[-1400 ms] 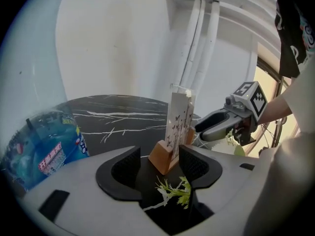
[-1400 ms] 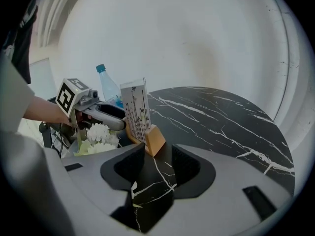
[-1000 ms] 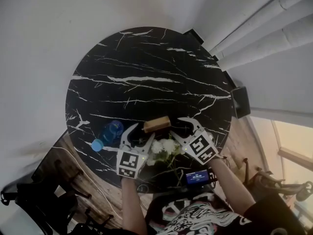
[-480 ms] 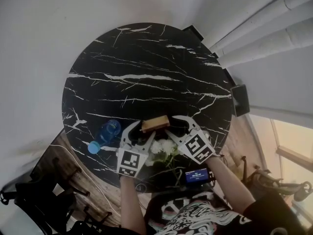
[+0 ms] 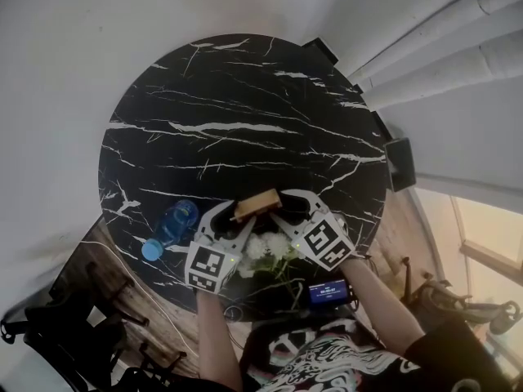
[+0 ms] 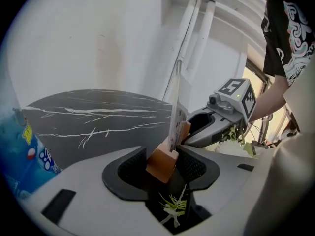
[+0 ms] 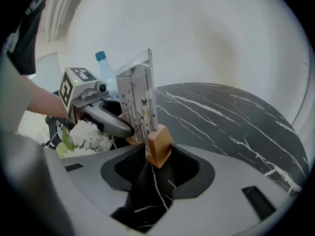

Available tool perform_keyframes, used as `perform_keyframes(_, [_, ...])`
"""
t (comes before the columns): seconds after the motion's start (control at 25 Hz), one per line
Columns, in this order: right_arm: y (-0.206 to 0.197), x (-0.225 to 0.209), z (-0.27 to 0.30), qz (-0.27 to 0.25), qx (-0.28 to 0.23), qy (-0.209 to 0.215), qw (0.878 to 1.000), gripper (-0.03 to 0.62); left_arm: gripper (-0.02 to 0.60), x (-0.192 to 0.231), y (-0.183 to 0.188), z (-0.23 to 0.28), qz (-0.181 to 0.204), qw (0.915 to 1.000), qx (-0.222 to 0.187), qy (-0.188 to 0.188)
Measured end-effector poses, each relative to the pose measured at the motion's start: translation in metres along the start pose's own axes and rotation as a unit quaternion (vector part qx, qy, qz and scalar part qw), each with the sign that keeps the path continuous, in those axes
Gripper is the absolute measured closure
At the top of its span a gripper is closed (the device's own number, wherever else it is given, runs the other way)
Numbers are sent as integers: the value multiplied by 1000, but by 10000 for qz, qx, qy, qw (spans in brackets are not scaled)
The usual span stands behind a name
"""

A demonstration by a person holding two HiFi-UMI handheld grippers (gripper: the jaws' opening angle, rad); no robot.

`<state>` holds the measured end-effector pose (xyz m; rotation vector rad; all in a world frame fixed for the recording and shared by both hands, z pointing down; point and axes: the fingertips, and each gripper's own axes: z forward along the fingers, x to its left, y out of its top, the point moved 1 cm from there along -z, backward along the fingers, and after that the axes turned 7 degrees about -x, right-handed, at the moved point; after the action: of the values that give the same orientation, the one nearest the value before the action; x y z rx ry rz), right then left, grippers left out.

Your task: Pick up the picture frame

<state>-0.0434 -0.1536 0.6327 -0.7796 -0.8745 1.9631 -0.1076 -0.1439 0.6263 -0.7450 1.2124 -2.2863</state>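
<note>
The picture frame (image 5: 256, 203) is a clear panel with a printed sheet in a wooden base, standing on the black marble table (image 5: 237, 113) near its front edge. My left gripper (image 5: 239, 213) is at the frame's left end; its jaws have just been closing, and in the left gripper view the wooden base (image 6: 161, 164) fills the gap between the pads. My right gripper (image 5: 280, 207) is at the other end, and in the right gripper view its pads sit against the wooden base (image 7: 158, 144).
A blue water bottle (image 5: 172, 223) lies on the table left of my left gripper. White flowers (image 5: 270, 247) sit between the two hands at the table's front edge. A small device with a lit screen (image 5: 329, 292) is beside the person's right arm.
Both grippers have come in on the frame's two ends. Their jaws stand narrower than before, around the wooden base. The frame has stayed where it was on the table.
</note>
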Motion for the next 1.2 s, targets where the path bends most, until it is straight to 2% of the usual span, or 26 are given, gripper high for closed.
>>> perform_keyframes(0.4, [6, -6, 1, 110, -108, 69, 9999, 457, 407, 3, 6, 0, -564, 9983, -26, -172])
perform_keyframes(0.6, [7, -8, 1, 239, -142, 95, 9996, 457, 408, 4, 7, 0, -739, 9972, -61, -113])
perform_keyframes(0.92, [10, -14, 1, 516, -254, 166, 9982, 457, 407, 10, 8, 0, -1294, 9916, -81, -24])
perform_keyframes(1.2, [13, -13, -1, 629, -336, 210, 9972, 457, 408, 11, 9, 0, -1556, 9877, -133, -12])
